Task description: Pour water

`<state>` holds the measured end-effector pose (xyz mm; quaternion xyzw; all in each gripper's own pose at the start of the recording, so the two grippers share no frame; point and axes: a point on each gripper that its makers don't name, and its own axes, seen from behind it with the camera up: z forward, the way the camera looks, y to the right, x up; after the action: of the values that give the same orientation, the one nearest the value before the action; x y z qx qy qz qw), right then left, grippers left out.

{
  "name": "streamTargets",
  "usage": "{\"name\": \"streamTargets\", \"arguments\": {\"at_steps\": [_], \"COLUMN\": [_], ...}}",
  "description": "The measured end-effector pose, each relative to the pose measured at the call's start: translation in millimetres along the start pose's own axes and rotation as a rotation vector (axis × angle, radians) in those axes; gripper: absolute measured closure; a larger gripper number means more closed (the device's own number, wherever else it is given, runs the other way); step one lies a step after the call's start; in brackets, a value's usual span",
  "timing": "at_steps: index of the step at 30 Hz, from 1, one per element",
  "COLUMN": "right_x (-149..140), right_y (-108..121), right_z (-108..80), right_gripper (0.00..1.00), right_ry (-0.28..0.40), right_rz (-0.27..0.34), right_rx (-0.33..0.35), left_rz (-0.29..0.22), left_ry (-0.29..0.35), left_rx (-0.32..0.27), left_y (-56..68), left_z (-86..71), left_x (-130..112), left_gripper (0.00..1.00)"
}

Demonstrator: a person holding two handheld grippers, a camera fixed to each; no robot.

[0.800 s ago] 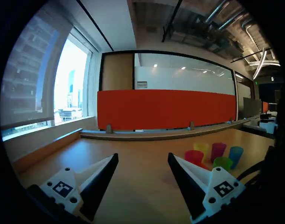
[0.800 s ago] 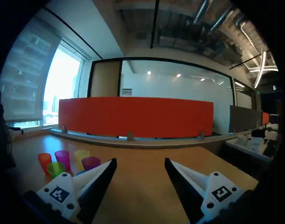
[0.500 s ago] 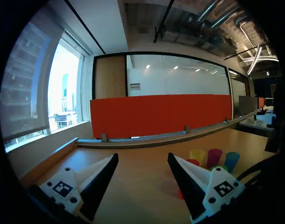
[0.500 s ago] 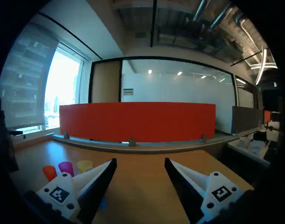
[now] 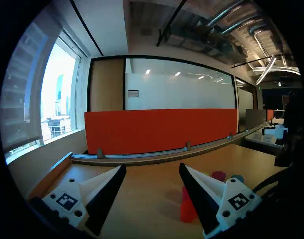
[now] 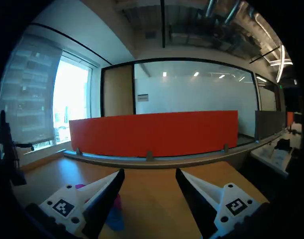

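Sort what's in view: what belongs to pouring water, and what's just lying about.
For the job: red cup, magenta cup, left claw and right claw, both open and holding nothing.
Just there: orange divider, window, ceiling pipes.

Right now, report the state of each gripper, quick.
Left gripper: open, holding nothing; the translucent red plastic cup shows partly behind one finger, not gripped.
Right gripper: open, holding nothing.
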<state>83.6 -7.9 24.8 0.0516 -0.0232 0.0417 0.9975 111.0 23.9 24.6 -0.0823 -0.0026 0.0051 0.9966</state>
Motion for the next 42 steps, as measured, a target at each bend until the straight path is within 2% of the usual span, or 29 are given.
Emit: {"name": "streamTargets", "arguments": {"at_steps": [8,14,20,26,33,38,42], "right_x": [12.4,15.6,22.2,23.9,31.2,35.4,34.1], "right_y": [-8.8,-23.6,-45.0,-69.3,-91.6,-98.8,-101.1], "right_z": [5.7,11.0,13.4,12.5,12.3,14.2,19.1], "right_gripper": [0.01,0.01,0.01,0.01,0.01,0.01,0.01], "right_ry": [-0.012,-0.027,-0.035,-0.055,-0.037,-0.031,-0.037], "right_rz": [-0.024,-0.061,-0.079,-0.063,-0.036,-0.041,-0.065], "right_rx": [0.065,0.172,0.296,0.419,0.532,0.587,0.605], "left_rz": [-0.016,-0.011,-0.019,0.014,-0.003,-0.032,-0.044], "left_ry": [-0.004,-0.030,-0.028,-0.016,0.015,0.021,0.008], "left_rx": [-0.064,-0.135,-0.240,-0.351,-0.465,-0.543,-0.571], "left_y": [6.6,18.7,40.4,62.7,85.7,98.8,103.1], "left_z": [5.6,12.2,13.2,11.7,9.4,8.3,12.6], "left_x": [13.5,7.1,9.6,22.4,35.8,38.3,35.8], "left_gripper": [0.02,0.02,0.02,0.02,0.02,0.02,0.02]}}
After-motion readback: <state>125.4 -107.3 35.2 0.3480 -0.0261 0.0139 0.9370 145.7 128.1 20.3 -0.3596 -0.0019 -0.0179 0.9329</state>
